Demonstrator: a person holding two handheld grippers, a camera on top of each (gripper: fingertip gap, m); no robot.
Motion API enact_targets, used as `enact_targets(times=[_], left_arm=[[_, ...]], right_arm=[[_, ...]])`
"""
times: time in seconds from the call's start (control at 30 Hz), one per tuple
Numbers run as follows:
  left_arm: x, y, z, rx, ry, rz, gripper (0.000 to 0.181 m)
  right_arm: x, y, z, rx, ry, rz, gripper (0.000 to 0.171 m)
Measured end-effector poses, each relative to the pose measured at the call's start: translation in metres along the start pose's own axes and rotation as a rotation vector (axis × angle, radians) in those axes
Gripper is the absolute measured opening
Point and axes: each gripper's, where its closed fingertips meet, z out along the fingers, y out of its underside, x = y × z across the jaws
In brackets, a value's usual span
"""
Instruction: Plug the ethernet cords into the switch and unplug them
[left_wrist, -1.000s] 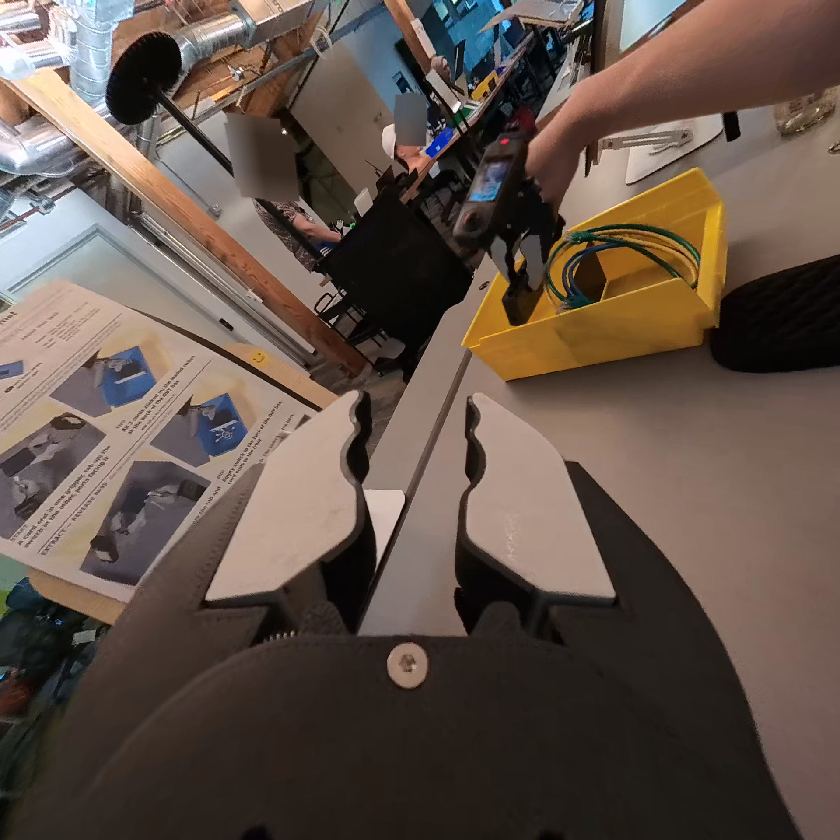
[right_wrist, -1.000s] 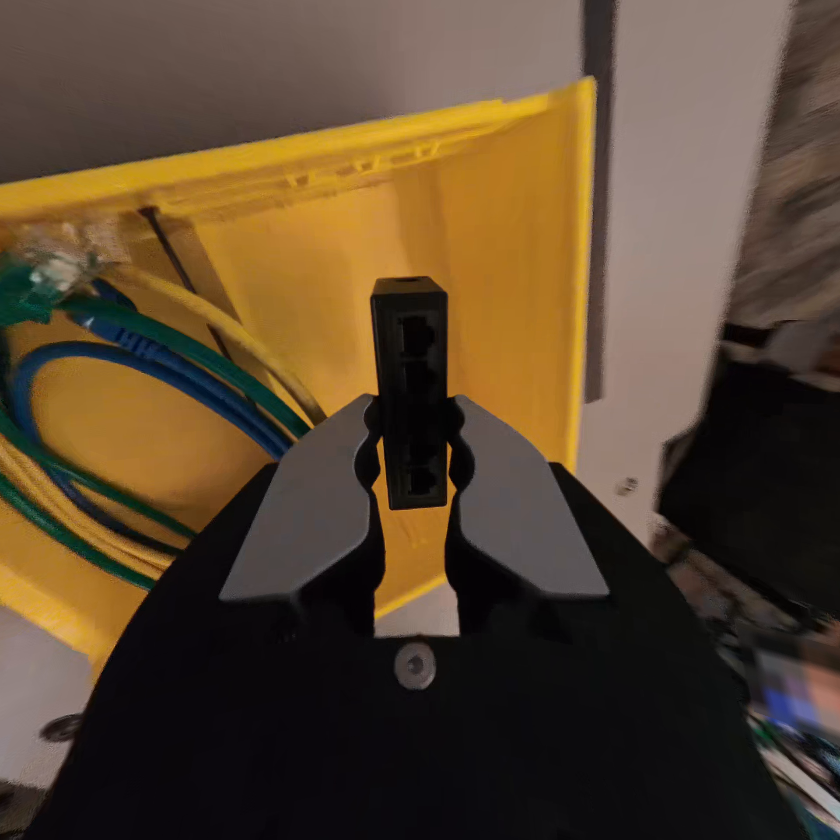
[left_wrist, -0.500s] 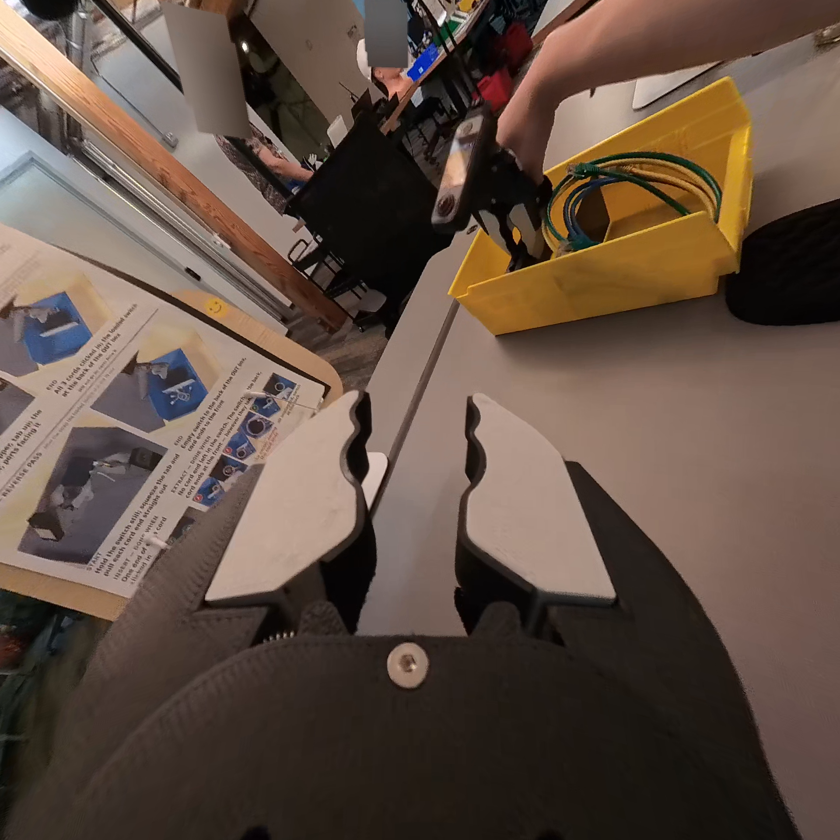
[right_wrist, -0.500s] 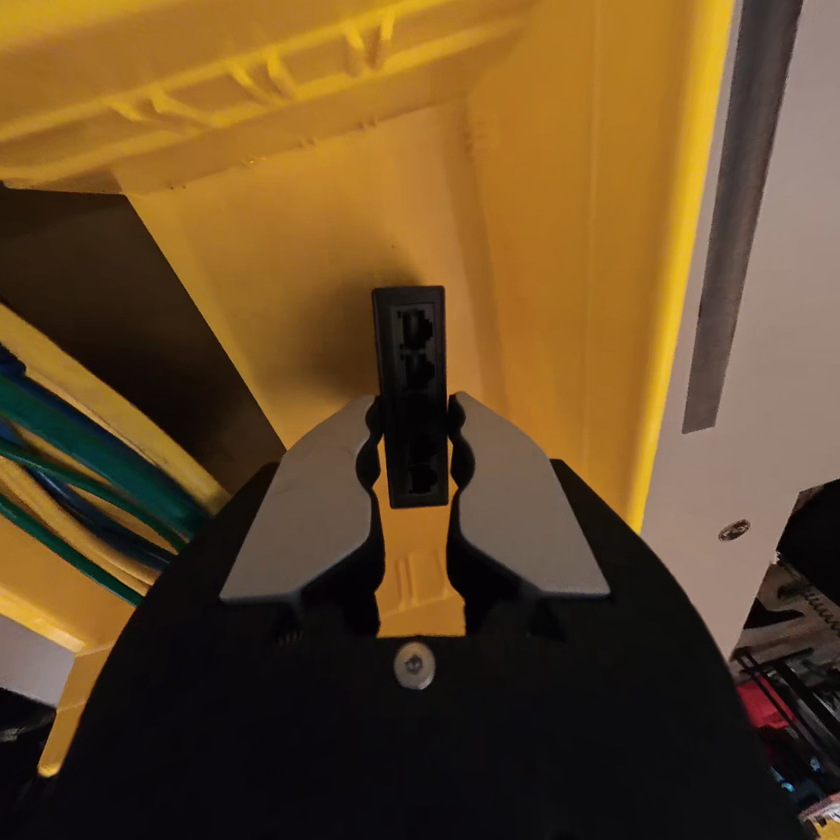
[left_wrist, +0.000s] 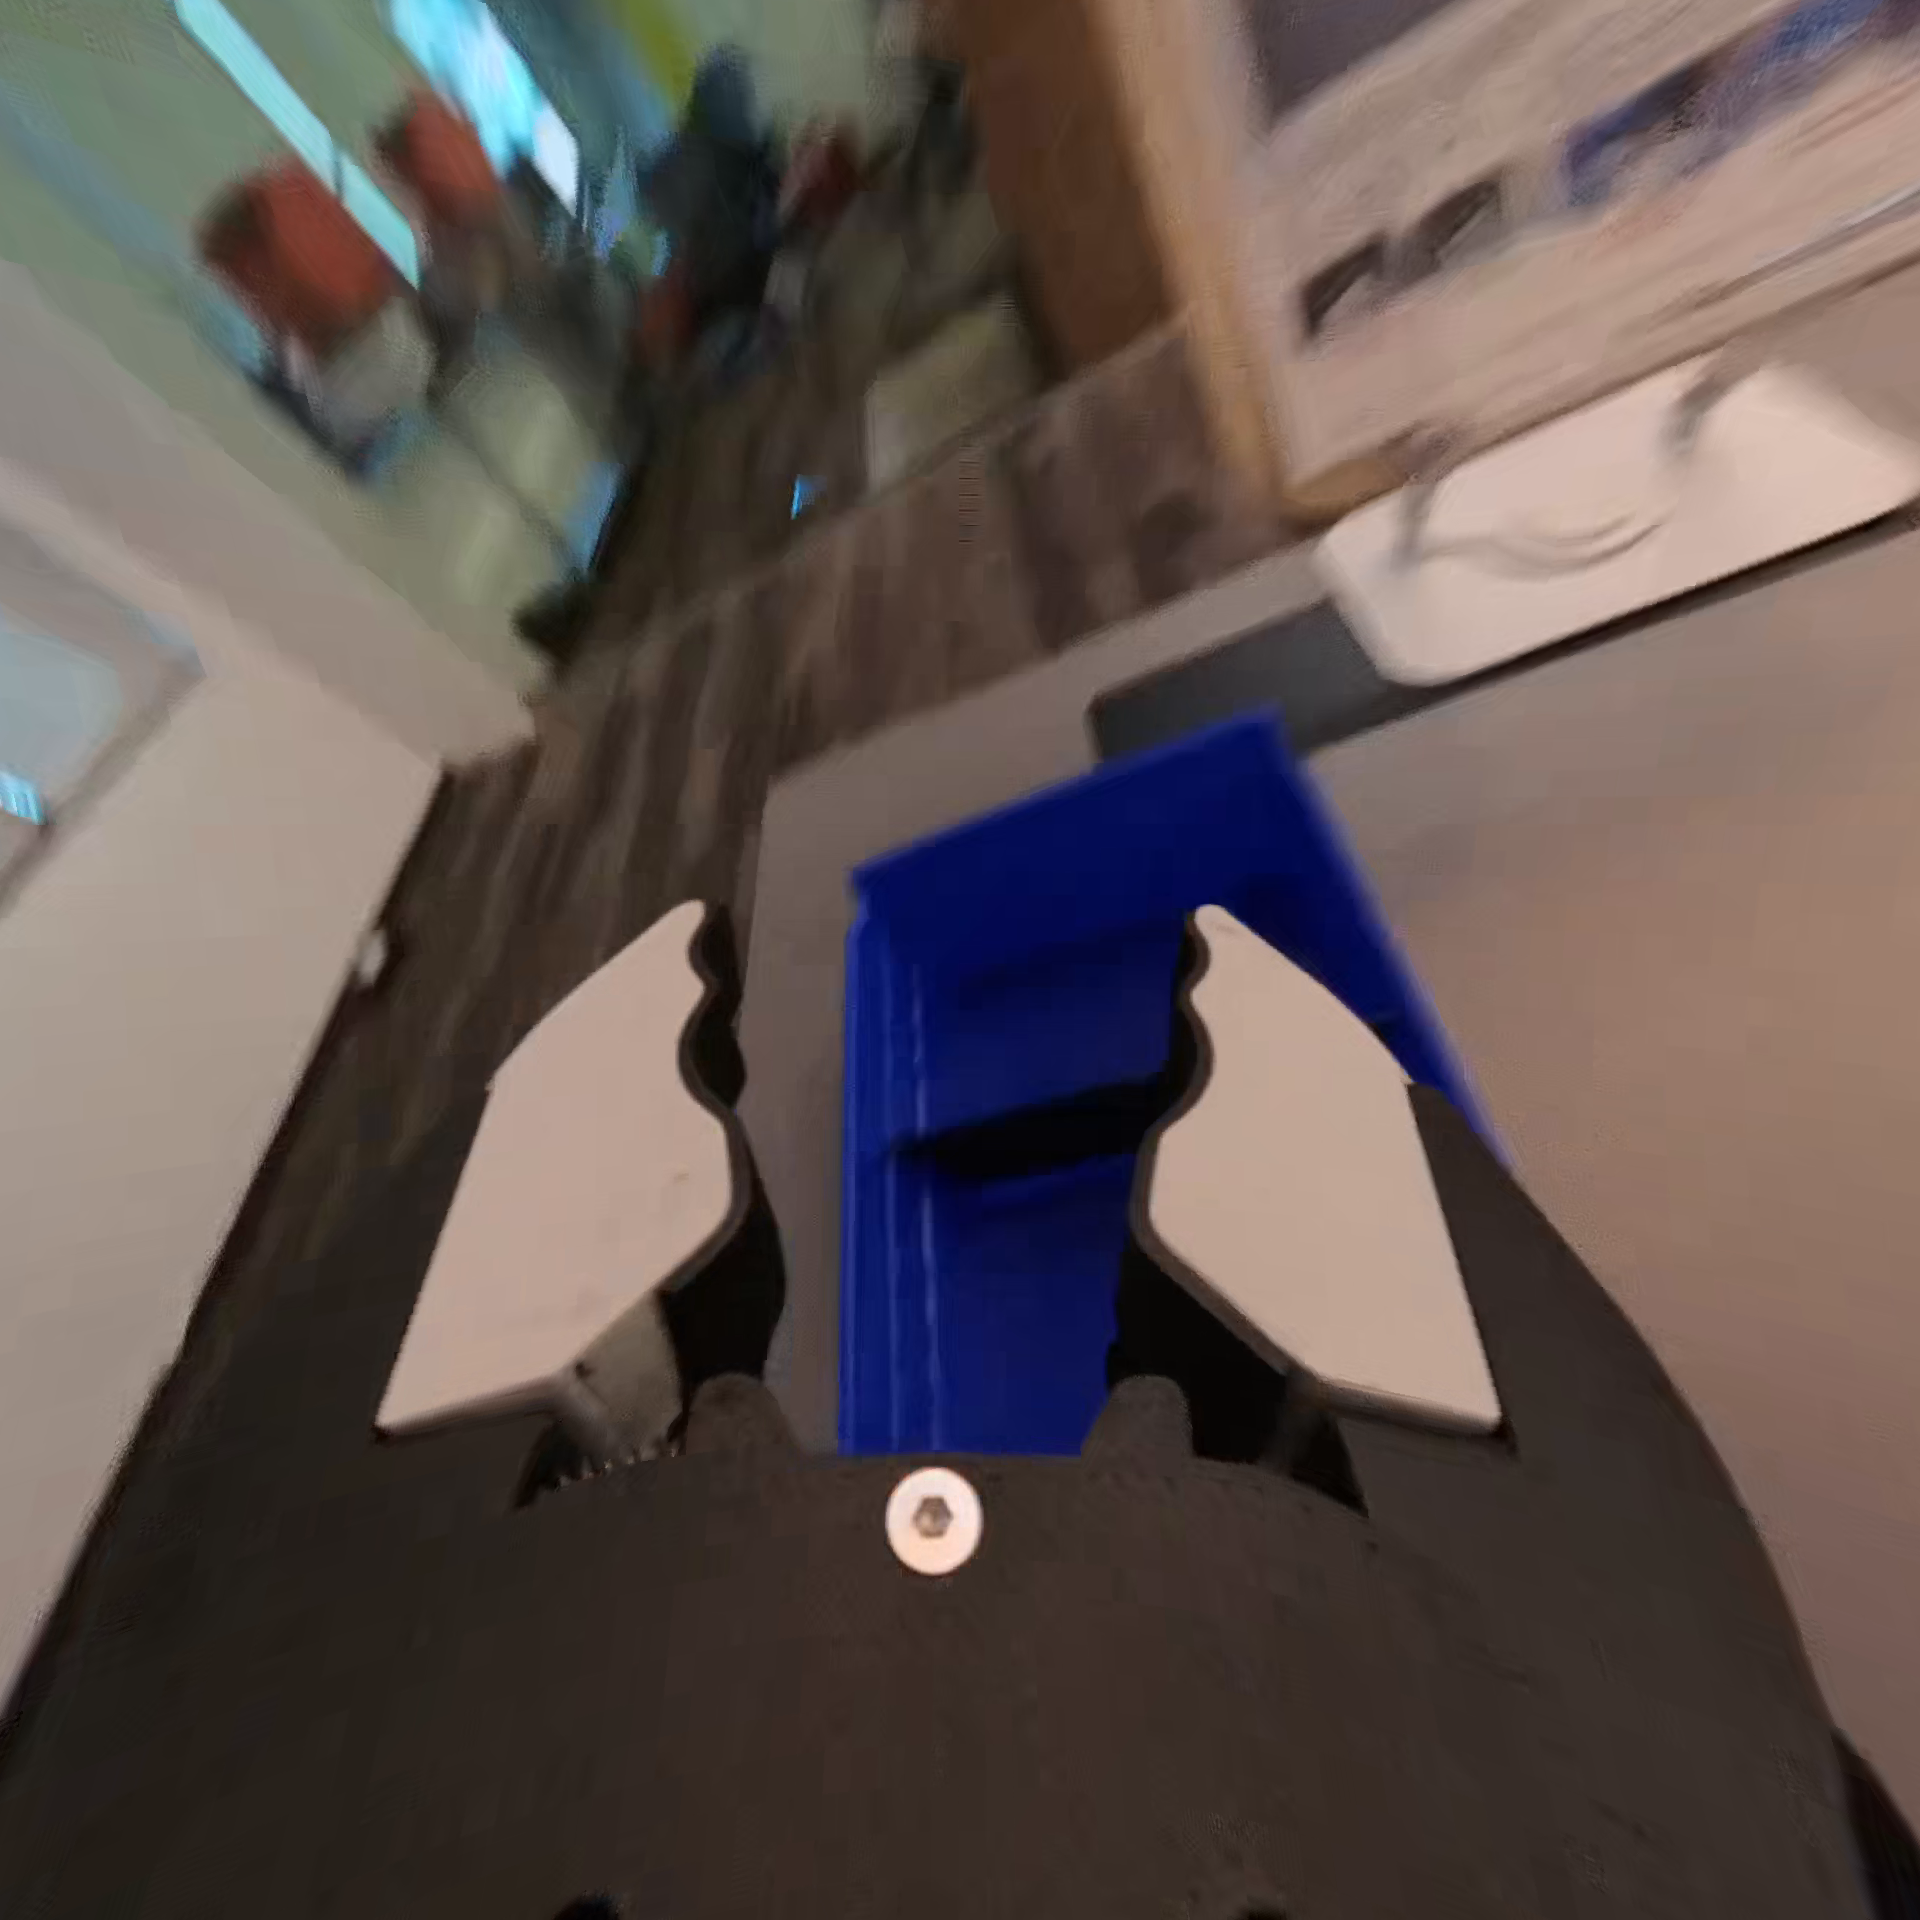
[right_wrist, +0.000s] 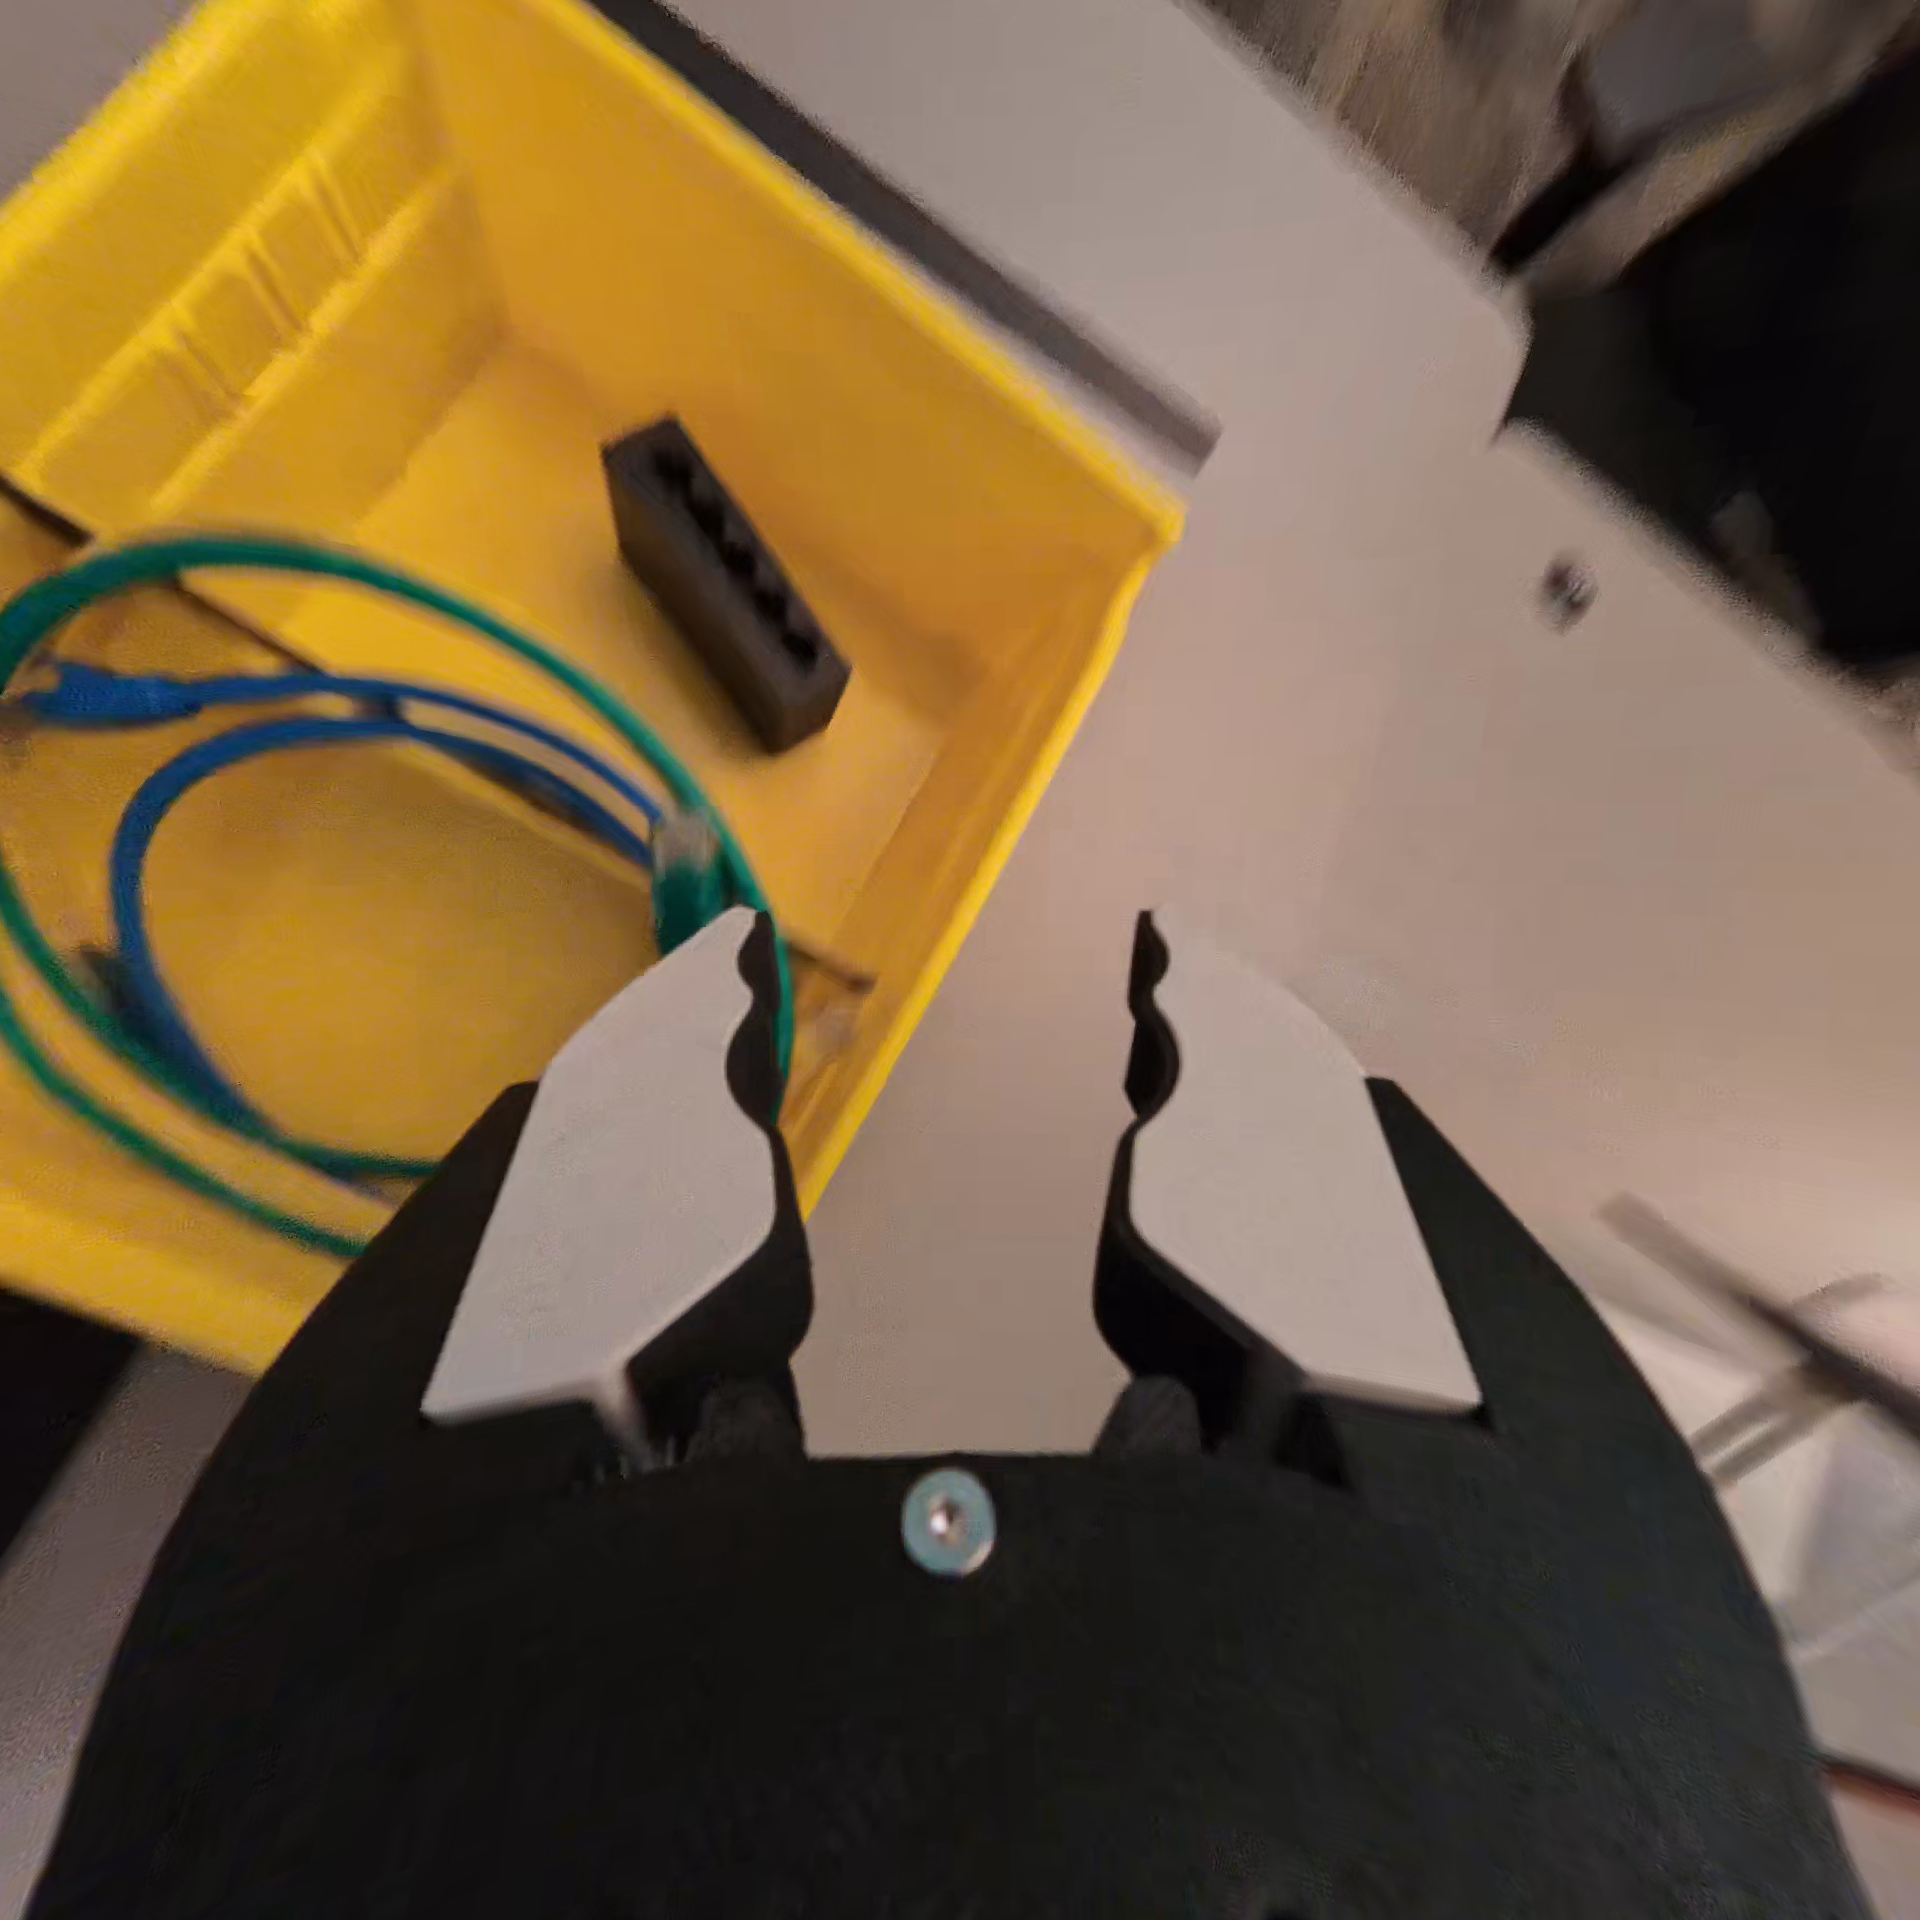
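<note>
1. Right wrist view: the right gripper (right_wrist: 948, 1023) hangs above the grey tabletop (right_wrist: 1299, 831) with its jaws spread wide and nothing between them.
2. To its left sits a yellow bin (right_wrist: 1049, 748). The black switch (right_wrist: 724, 584) lies on the bin floor near the right wall, its row of ports facing up, no cord plugged into it.
3. Loose in the bin's left part lie the ethernet cords: a green cord (right_wrist: 416, 584) in a wide loop and a blue cord (right_wrist: 343, 727) coiled inside that loop. The green cord's plug (right_wrist: 681, 862) lies just above the tip of the gripper's left finger (right_wrist: 634, 1143), apart from the switch.
4. Left wrist view – heavily blurred – the left gripper (left_wrist: 956, 1023) also has its jaws well apart, empty.
5. A blue bin (left_wrist: 1039, 1039) stands on the tabletop directly ahead, showing through the gap between the fingers; whether the right finger (left_wrist: 1299, 1174) touches it, I cannot tell.
6. Beyond it, a white object (left_wrist: 1610, 540) sits at the tabletop's far edge – too blurred to identify.
</note>
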Motion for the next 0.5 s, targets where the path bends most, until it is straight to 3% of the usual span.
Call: enact_targets(times=[0.13, 0.17, 0.23, 0.37, 0.5], left_arm=[[-0.034, 0.078, 0.035, -0.207, 0.084, -0.247, 0.08], [-0.039, 0.094, 0.043, -0.249, 0.092, -0.275, 0.076], [-0.04, 0.128, 0.052, -0.37, 0.118, -0.316, 0.071], [-0.02, 0.161, 0.057, -0.522, 0.251, -0.41, 0.067], [-0.002, 0.195, 0.065, -0.663, 0.339, -0.432, 0.067]], right_arm=[[-0.024, 0.076, 0.001, -0.144, -0.12, 0.181, 0.063], [-0.033, 0.084, 0.001, -0.155, -0.166, 0.222, 0.063], [-0.045, 0.088, 0.001, -0.138, -0.218, 0.34, 0.046], [-0.064, 0.122, 0.015, -0.338, -0.225, 0.395, 0.04], [-0.075, 0.12, 0.016, -0.364, -0.261, 0.492, 0.008]])
